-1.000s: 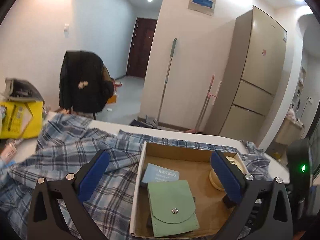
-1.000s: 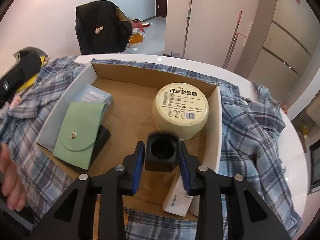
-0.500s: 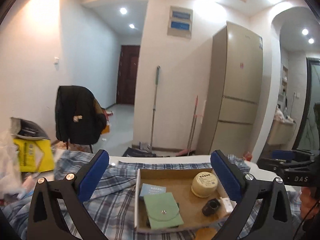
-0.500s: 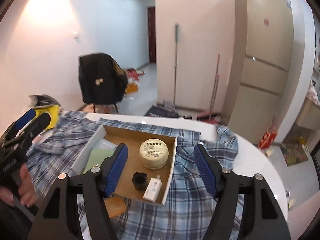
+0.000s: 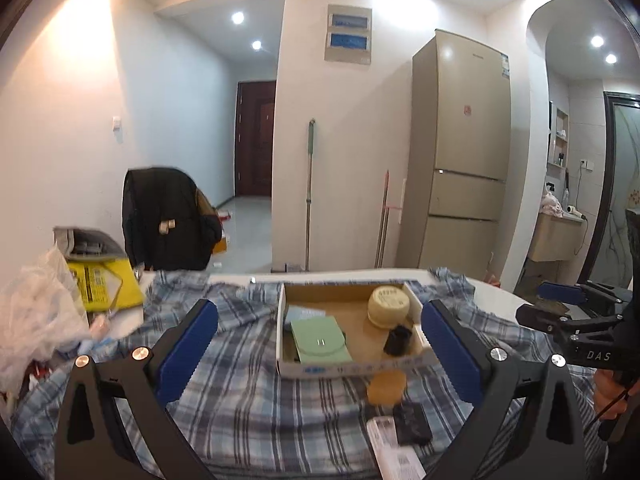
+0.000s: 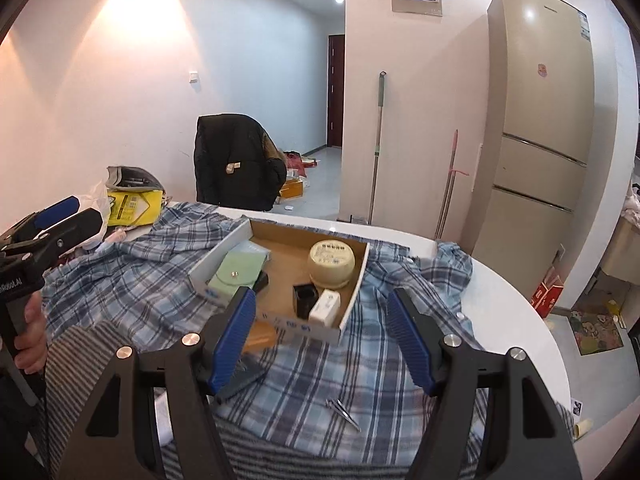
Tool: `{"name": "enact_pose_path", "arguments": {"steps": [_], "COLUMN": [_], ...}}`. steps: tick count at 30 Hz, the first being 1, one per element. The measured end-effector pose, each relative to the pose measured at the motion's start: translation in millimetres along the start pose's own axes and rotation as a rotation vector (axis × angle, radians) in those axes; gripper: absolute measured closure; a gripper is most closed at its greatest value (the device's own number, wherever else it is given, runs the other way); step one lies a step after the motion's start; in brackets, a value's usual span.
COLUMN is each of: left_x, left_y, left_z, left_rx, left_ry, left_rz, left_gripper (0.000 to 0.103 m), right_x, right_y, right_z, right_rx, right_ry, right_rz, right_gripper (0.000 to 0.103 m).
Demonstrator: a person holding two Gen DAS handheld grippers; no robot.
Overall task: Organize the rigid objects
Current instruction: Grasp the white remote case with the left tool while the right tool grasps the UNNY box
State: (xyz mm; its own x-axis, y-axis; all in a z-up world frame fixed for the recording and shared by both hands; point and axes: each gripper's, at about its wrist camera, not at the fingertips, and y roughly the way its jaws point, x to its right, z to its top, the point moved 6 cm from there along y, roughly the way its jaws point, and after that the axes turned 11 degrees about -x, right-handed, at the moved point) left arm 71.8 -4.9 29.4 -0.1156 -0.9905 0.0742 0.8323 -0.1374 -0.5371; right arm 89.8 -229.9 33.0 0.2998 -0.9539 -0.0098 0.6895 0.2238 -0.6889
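Note:
A shallow cardboard box [image 5: 352, 369] [image 6: 280, 325] lies on the plaid cloth. It holds a green pouch [image 5: 320, 340] [image 6: 236, 272], a round cream tin [image 5: 389, 306] [image 6: 331, 264], a small black cup [image 5: 398, 340] [image 6: 305, 298] and a white packet [image 6: 325, 307]. In front of the box lie a tan block [image 5: 387, 386] [image 6: 260, 334], a flat black item [image 5: 412, 422] and a white strip [image 5: 394, 448]. Small metal clippers [image 6: 342, 410] lie nearer me. My left gripper [image 5: 320, 312] and right gripper [image 6: 321, 298] both hover open and empty, back from the box.
The plaid cloth [image 6: 132, 280] covers a white round table [image 6: 516, 320]. A yellow bag [image 5: 100, 284] and a plastic bag [image 5: 32, 312] crowd the left side. A chair with a black jacket [image 6: 236, 172] stands behind, and a fridge [image 6: 540, 120] to the right.
My right gripper opened and let go of the black cup, which now stands in the box. Both grippers pulled back and rose, so the box looks smaller and farther away.

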Motion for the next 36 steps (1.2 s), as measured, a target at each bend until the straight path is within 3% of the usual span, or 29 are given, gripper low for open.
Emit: {"name": "enact_pose_path", "arguments": {"steps": [4, 7, 10, 15, 19, 22, 26, 28, 31, 36], "left_x": [1.8, 18.5, 28.2, 43.0, 66.2, 78.9, 83.6, 81.8, 80.1, 78.4], "left_y": [15.3, 46.6, 61.0, 76.0, 90.0, 97.7, 112.0, 117.5, 124.1, 117.9], "left_z": [-13.8, -32.4, -54.2, -87.5, -108.1, -123.2, -140.4, -144.0, -146.4, -144.8], "left_rx": [-0.105, -0.284, -0.398, -0.515, -0.605, -0.668, -0.767, -0.775, -0.788, -0.791], "left_ry": [-0.005, 0.058, 0.046, 0.015, 0.109, 0.153, 0.167, 0.15, 0.135, 0.14], "left_rz": [-0.018, -0.035, -0.09, -0.12, -0.105, -0.112, -0.099, -0.093, -0.092, -0.11], "left_gripper": [0.0, 0.0, 0.0, 0.0, 0.01, 0.01, 0.03, 0.032, 0.051, 0.061], "right_x": [1.6, 3.4, 4.0, 3.7, 14.2, 21.6, 27.1, 30.2, 35.4, 37.4], "right_y": [0.1, 2.6, 8.2, 19.4, 22.2, 24.4, 25.6, 23.9, 18.4, 15.9], "right_z": [-13.3, -19.5, -25.7, -34.3, -35.0, -35.8, -38.4, -38.1, -36.7, -37.8], "right_rx": [-0.004, -0.018, -0.031, -0.051, -0.009, -0.016, -0.021, -0.014, 0.003, -0.004], "right_ry": [-0.007, -0.001, 0.007, 0.017, 0.047, 0.067, 0.079, 0.086, 0.104, 0.097], "right_rz": [-0.001, 0.019, 0.039, 0.048, -0.042, -0.033, -0.045, -0.053, -0.067, -0.089], "right_gripper": [0.048, 0.052, 0.053, 0.053, 0.053, 0.053, 0.053, 0.053, 0.053, 0.053]}}
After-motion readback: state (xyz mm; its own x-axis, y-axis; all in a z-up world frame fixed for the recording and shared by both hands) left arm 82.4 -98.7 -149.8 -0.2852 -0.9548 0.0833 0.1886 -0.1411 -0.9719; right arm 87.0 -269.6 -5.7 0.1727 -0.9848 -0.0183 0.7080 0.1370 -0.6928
